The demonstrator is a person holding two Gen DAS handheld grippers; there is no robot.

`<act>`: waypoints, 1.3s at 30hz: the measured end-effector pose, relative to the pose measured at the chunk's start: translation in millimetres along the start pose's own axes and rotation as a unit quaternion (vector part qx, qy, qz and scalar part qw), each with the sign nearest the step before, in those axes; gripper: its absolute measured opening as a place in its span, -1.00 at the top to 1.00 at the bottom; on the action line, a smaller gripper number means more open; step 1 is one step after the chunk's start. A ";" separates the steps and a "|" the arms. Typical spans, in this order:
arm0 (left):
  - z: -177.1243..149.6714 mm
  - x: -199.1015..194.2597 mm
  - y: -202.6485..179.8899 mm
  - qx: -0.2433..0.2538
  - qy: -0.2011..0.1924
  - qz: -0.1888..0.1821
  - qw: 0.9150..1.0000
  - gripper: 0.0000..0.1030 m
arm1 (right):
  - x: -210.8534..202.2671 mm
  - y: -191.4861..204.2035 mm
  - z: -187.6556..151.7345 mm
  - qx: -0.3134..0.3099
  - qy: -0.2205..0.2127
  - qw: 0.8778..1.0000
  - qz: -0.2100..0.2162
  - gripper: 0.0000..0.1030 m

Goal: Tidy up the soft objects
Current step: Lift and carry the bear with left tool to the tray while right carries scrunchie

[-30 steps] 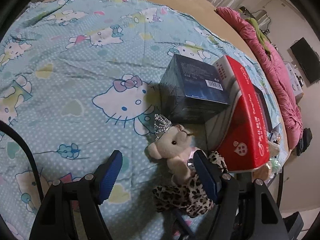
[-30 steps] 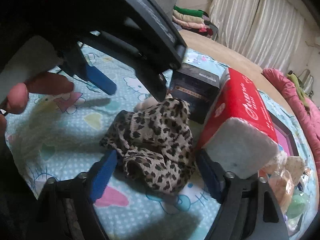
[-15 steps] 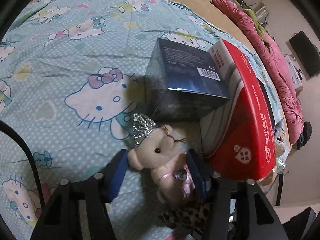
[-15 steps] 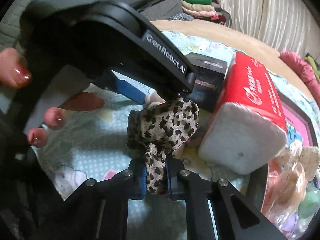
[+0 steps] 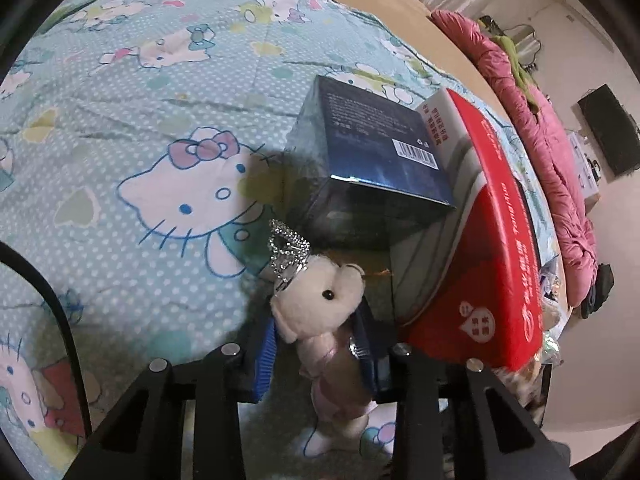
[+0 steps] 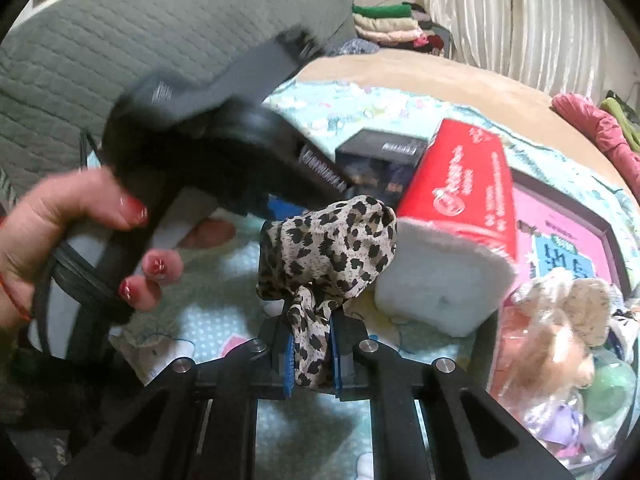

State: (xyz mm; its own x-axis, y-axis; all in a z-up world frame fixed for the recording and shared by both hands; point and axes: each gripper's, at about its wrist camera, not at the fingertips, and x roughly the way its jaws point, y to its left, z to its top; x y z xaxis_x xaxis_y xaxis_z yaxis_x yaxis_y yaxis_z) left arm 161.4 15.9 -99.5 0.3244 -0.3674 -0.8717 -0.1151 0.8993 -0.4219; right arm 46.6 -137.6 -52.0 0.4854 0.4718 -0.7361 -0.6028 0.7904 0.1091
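Note:
My left gripper (image 5: 318,354) is shut on a small cream teddy bear (image 5: 320,300) with a silver crown and pink dress, held a little above the Hello Kitty bedsheet (image 5: 132,128). My right gripper (image 6: 310,350) is shut on a leopard-print cloth (image 6: 332,248), which hangs bunched above the jaws. The left gripper's body (image 6: 224,136) and the hand holding it fill the left of the right wrist view, blurred.
A dark blue box (image 5: 372,164) leans on a red tissue pack (image 5: 492,240), also in the right wrist view (image 6: 460,200). A pink-topped box (image 6: 568,240) and a clear bag of plush toys (image 6: 560,344) lie right. A pink quilt (image 5: 552,160) lies far right.
My left gripper closed on the teddy bear and lifted it off the sheet. My right gripper closed on the leopard cloth and raised it away from the bear.

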 end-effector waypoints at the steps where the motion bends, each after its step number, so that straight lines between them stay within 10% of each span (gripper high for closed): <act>1: -3.7 -4.0 0.4 0.002 -0.004 0.004 1.000 0.31 | -5.7 -3.4 1.3 0.004 -0.006 1.000 0.003 0.74; 12: -34.9 -68.0 -10.2 0.047 -0.079 0.054 0.994 0.31 | -53.7 -15.7 4.7 0.031 -0.049 0.998 0.006 0.74; 39: -69.0 -168.2 -127.1 0.154 -0.174 0.038 0.972 0.31 | -155.0 -35.3 27.0 0.088 -0.168 0.981 -0.041 0.74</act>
State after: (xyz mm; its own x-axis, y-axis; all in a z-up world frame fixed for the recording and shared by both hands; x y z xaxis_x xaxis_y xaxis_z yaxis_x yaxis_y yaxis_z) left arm 56.7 -52.9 83.5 0.6308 -0.2425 -0.7371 0.1182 0.9689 -0.2176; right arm 9.7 -228.1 76.2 0.7274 0.4822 -0.4882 -0.4485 0.8726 0.1935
